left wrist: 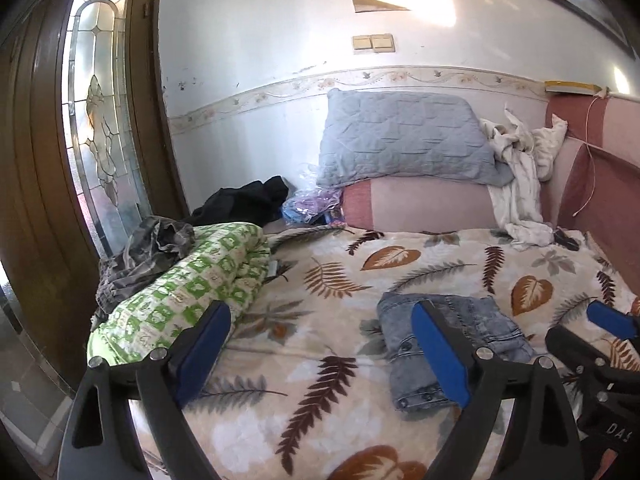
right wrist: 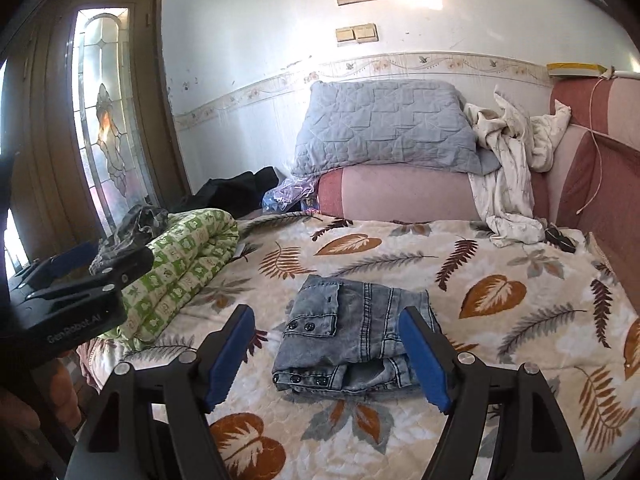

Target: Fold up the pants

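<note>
A pair of light-blue denim pants (right wrist: pixel 356 344) lies folded into a compact bundle on the leaf-patterned blanket (right wrist: pixel 500 264); it also shows in the left wrist view (left wrist: pixel 480 328). My right gripper (right wrist: pixel 328 356) is open and empty, its blue-padded fingers held just above and in front of the bundle. My left gripper (left wrist: pixel 324 352) is open and empty, to the left of the pants, with its right finger overlapping them in view. The left gripper also shows at the left edge of the right wrist view (right wrist: pixel 76 276).
A rolled green-and-white quilt (left wrist: pixel 188 292) with grey clothing (left wrist: pixel 148 252) on top lies at the left. A grey pillow (left wrist: pixel 404 136), pink cushion (left wrist: pixel 420 204) and white crumpled cloth (left wrist: pixel 520 168) are at the back. A wooden door with stained glass (left wrist: pixel 96 120) stands at left.
</note>
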`<state>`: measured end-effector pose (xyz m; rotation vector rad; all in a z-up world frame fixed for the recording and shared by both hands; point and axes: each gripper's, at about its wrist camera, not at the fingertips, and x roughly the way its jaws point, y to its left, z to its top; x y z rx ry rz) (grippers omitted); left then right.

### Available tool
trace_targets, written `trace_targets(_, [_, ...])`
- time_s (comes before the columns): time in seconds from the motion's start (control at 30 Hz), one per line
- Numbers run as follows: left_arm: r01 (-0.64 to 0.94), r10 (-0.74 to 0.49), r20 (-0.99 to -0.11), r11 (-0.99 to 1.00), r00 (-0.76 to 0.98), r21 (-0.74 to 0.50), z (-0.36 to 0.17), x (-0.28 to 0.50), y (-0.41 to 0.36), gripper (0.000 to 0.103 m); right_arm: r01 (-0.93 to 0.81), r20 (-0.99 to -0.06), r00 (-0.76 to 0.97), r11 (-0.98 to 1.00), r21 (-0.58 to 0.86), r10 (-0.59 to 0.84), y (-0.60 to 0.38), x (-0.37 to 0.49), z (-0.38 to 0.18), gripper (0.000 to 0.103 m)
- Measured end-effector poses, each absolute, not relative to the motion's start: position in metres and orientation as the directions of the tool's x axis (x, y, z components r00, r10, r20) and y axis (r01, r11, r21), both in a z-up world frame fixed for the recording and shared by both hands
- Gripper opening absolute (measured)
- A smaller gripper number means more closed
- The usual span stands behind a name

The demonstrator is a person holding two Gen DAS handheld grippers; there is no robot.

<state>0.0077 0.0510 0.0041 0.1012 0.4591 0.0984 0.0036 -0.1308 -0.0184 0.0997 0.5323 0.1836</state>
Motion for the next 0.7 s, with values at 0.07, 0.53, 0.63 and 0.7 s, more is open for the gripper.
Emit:
trace_targets(0.07, [-0.085,0.136,-0.444,0.987,0.885,0.133,0.002,0.007,0.053,0.092,-0.139,-0.495,0.848,0.982,0.131,0.186,-0.128,0.004,-0.018,0.078])
trace_targets(0.53, [-0.102,0.123,-0.494,0.992,0.861,0.069,-0.01,0.009,0.079,0.092,-0.069,-0.52,0.847,0.993,0.099,0.111,-0.111,0.014,-0.016,0.082])
trace_targets(0.63, [-0.11,0.129,-0.497,0.992,0.858,0.068,-0.014,0.01,0.082,0.092,-0.059,-0.516,0.851,0.994,0.096,0.1,-0.108,0.014,-0.015,0.083])
trace_targets(0.7, [-0.113,0.131,-0.497,0.991,0.858,0.065,-0.015,0.009,0.083,0.092,-0.046,-0.518,0.851,0.995,0.087,0.085,-0.105,0.015,-0.015,0.084])
